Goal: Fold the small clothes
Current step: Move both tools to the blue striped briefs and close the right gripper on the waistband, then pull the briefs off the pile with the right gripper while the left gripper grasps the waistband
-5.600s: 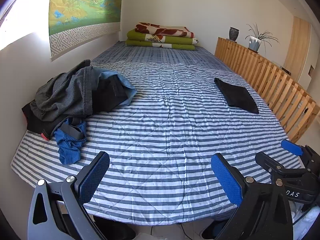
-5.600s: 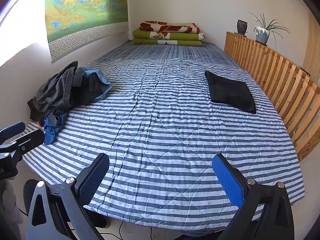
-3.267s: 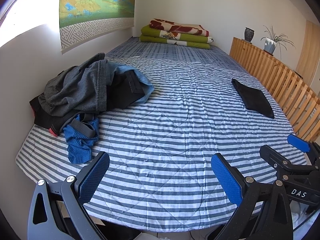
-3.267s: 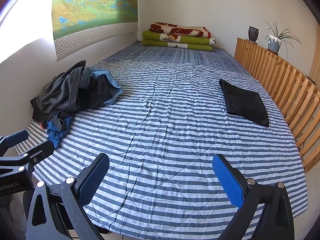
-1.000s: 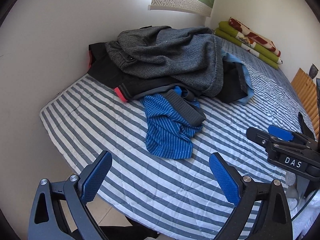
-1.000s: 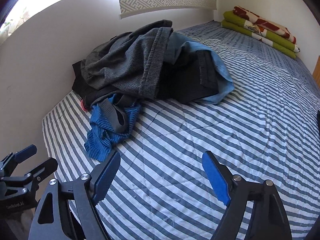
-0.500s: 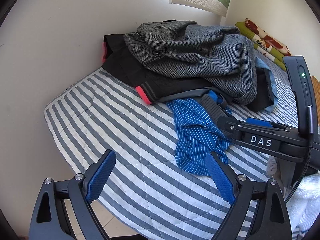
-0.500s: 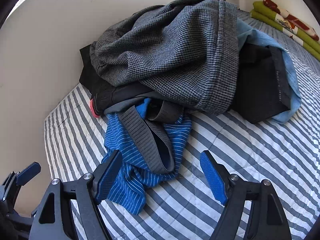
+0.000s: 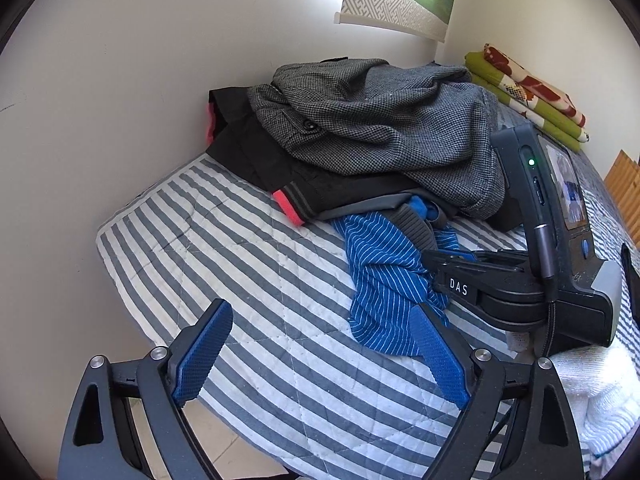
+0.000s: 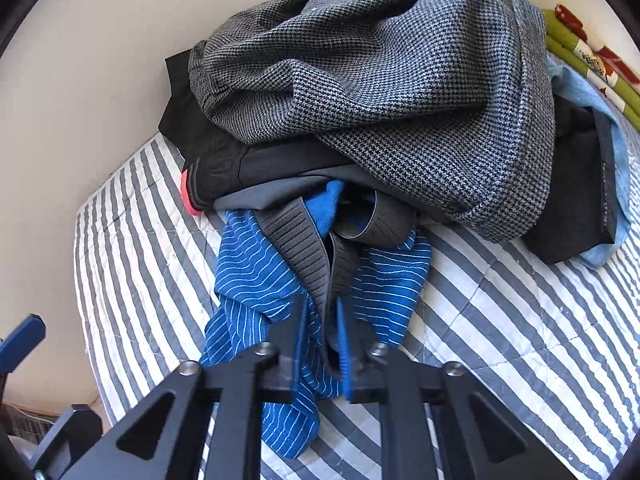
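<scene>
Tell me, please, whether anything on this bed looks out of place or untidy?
Yes: a heap of unfolded clothes, topped by a grey houndstooth garment, is bunched against the wall, and the blue pinstriped underwear with grey waistband spills crumpled onto the striped quilt.

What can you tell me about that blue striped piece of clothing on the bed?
The blue striped garment is a small crumpled piece of soft knit, bright blue with thin white lines and a wide grey ribbed waistband. It lies on the striped quilt at the front of the clothes pile, its top end tucked under a grey houndstooth jacket and dark clothes. The right gripper has shut on it, pinching the waistband and blue cloth. The left gripper is open and not touching it.
</scene>
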The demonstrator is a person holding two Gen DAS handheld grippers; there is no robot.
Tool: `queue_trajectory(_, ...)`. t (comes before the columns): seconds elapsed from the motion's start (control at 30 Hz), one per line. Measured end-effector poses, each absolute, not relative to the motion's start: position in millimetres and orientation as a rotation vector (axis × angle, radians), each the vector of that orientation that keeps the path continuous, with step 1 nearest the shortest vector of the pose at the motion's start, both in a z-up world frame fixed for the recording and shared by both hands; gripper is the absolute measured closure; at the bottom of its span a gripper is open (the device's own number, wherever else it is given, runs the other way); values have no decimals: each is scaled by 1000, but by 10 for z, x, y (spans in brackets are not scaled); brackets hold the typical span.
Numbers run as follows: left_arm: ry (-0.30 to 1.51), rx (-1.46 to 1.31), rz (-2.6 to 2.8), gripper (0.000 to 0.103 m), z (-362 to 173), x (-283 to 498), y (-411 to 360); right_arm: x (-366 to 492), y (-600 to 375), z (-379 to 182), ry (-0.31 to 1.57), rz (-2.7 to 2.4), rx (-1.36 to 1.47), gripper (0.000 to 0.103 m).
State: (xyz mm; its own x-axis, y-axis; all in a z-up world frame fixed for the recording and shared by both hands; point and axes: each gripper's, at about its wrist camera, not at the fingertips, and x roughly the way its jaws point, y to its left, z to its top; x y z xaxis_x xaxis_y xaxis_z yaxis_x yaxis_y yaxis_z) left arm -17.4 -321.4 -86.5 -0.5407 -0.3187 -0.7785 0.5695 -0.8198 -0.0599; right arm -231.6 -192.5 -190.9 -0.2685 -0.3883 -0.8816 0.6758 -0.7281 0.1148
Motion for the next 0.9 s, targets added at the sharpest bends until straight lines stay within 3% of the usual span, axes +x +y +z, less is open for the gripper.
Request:
queue_trajectory(0.5,437,1121,-2343,14,-790,6,-3135,-2142,-1153,-1584,247,-2141,1276,100)
queue_trajectory(0.9,381,1210,-2461,14,-711,-208,-2513,-1651,584,-1240,170,-2334,1282,101)
